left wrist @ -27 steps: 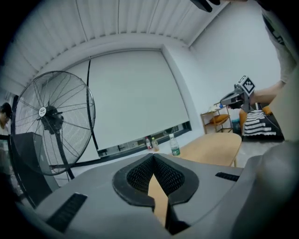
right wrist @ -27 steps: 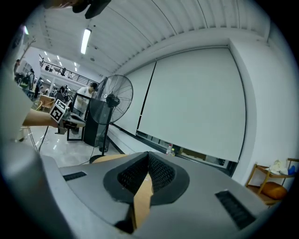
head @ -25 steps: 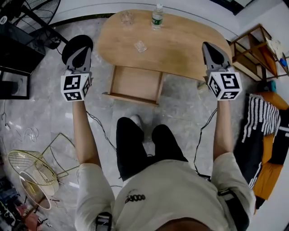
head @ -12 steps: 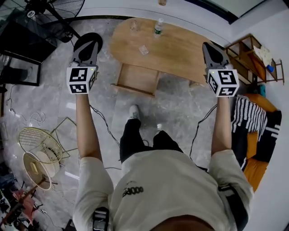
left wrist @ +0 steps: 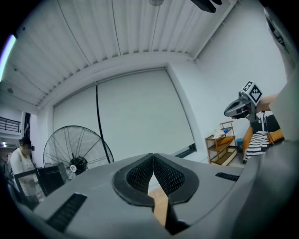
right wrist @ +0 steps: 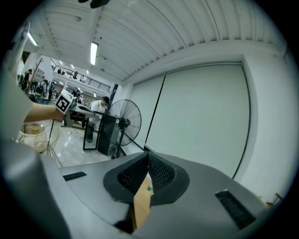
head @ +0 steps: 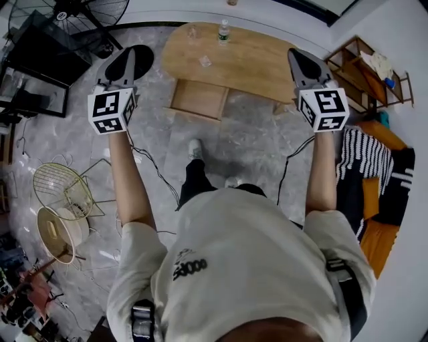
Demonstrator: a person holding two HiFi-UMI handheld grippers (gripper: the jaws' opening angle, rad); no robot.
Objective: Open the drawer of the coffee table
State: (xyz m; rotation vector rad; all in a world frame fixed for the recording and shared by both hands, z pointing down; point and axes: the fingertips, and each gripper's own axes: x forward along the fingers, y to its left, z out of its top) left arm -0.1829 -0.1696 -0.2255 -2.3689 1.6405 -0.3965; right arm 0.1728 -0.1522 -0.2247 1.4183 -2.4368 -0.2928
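Grey marble floor (head: 254,147) lies below you, with the oval table (head: 261,63) ahead, its long axis running left to right. Its drawer (head: 198,99) stands pulled out of the near long edge, left of middle, front facing you. Your left gripper (left wrist: 153,155) and right gripper (right wrist: 148,154) are held up either side of it, jaws pressed together, pinching nothing.

A black pedestal fan (head: 67,10) is seen on the grey marble-tiled floor (head: 254,143), in front of a wide white roller blind (left wrist: 135,116). Just beside the fan a black metal-framed stand (head: 40,60) is placed. Well to the right of the fan a wooden open shelf rack (head: 364,80) is set. Above the fan, the ribbed white ceiling (left wrist: 117,28) is lit by a long strip lamp (right wrist: 94,52).
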